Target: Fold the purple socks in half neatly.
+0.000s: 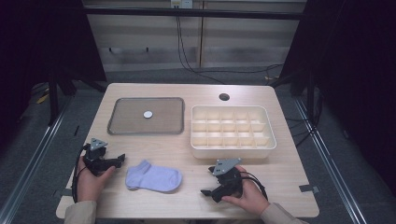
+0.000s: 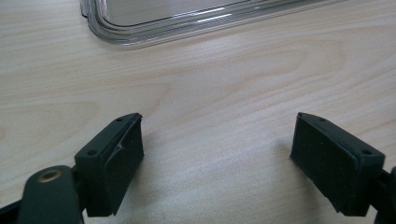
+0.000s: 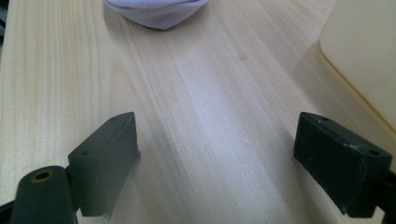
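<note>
One pale sock (image 1: 154,178) between two grippers, left (image 2: 217,158) and right (image 3: 217,163), jaws spread, empty; one perhaps-round disc (image 1: 148,114) far off.

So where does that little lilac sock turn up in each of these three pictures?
High view: the sock lies flat near the table's front edge, between the left gripper and right gripper.
Left gripper view: this picture has the wooden table and the clear tray's rim, not the sock.
Right gripper view: the sock sits at the top edge, ahead of the open jaws.
Shared landmark: the pale wood tabletop.
</note>
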